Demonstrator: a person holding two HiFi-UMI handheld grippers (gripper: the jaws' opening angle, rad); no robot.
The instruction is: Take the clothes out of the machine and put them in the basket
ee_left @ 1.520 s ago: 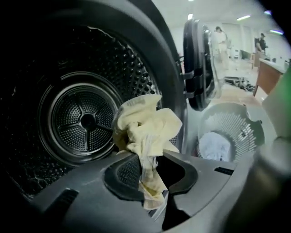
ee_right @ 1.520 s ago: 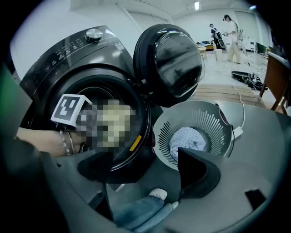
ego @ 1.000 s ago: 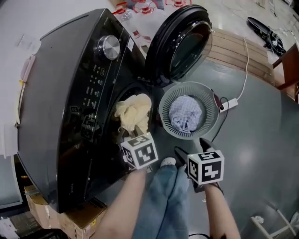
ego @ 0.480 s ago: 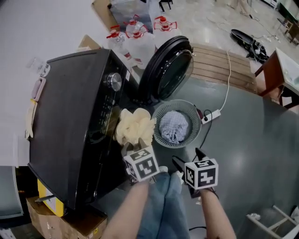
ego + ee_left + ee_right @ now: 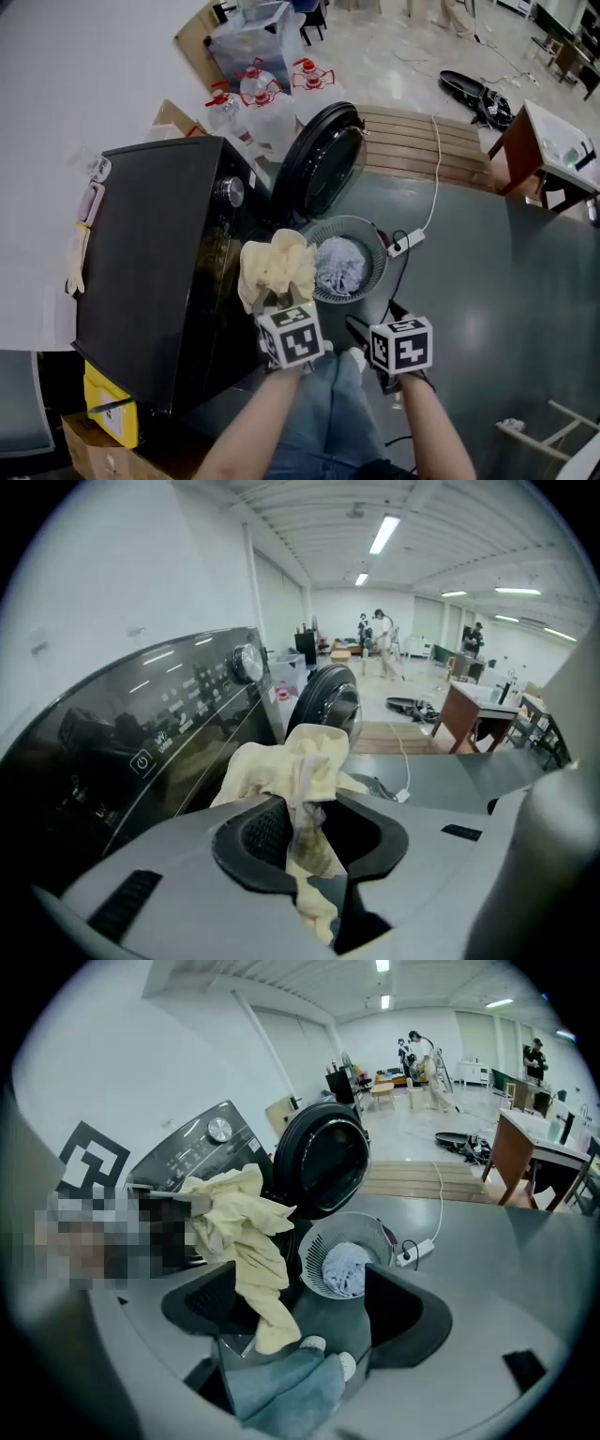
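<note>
Black and glossy, the front-loading washing machine is seen from above, and here its round door is swung wide open. The grey floor is spread out to its right. A grey, slatted round laundry basket is set on that floor, just beside the machine's front and below the open door. A pale blue cloth is bundled inside it.

And the pale yellow garment is out of the drum! It is held in the air in front of the machine's face, just beside the basket's near rim and not in it, with one end left hanging down.

The left gripper is clamped on that garment: a fold of the fabric is pinched between jaws drawn nearly together, and the rest is bunched above them.

The right gripper is carried alongside with its jaws spread wide and nothing gripped; only the basket and the person's blue jeans are seen through the gap.

A white power strip is laid by the basket's far side.
</note>
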